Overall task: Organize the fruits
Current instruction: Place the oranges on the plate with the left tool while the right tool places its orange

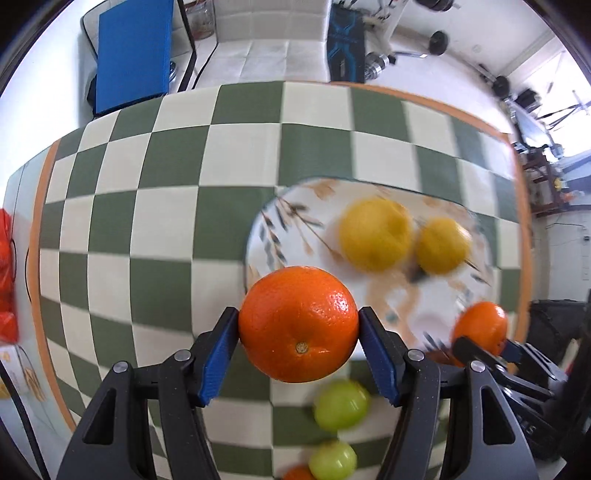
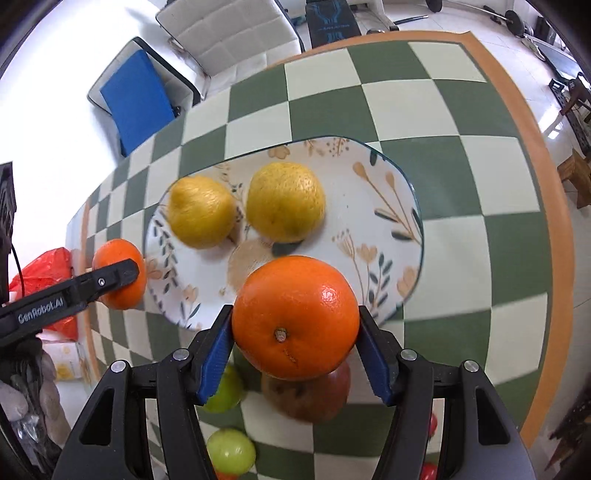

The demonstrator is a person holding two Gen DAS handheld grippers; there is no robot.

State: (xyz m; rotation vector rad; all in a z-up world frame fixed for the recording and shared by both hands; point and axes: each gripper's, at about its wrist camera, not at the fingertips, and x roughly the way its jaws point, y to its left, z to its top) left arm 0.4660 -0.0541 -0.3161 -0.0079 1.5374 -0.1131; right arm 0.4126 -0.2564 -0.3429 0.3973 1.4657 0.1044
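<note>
An orange [image 1: 298, 324] is clamped between the blue pads of the left gripper [image 1: 298, 325], held above the near left rim of the plate [image 1: 266, 236]. A second orange [image 2: 295, 317] is pinched in the same way by the right gripper [image 2: 295, 321], over the near edge of the plate. Two yellow fruits [image 2: 201, 210] [image 2: 285, 201] are already lying on the plate towards its far side, close together.

Both oranges are round and held only at their sides, so a slip can be expected if either grip is loosened before the fruit is low enough. A dropped orange could be sent rolling off the shallow plate, or the yellow fruits could be knocked by it. The two grippers are close, and a collision is possible if both are lowered together.

The plate is carried by a table covered with a green and cream checked cloth [image 2: 461, 192] edged in orange. Green fruits [image 2: 231, 451] and a reddish one [image 2: 306, 397] are left at its near edge. Beyond the far edge, a white chair [image 2: 229, 33], a blue pad [image 2: 138, 99] and a pale floor are seen.
</note>
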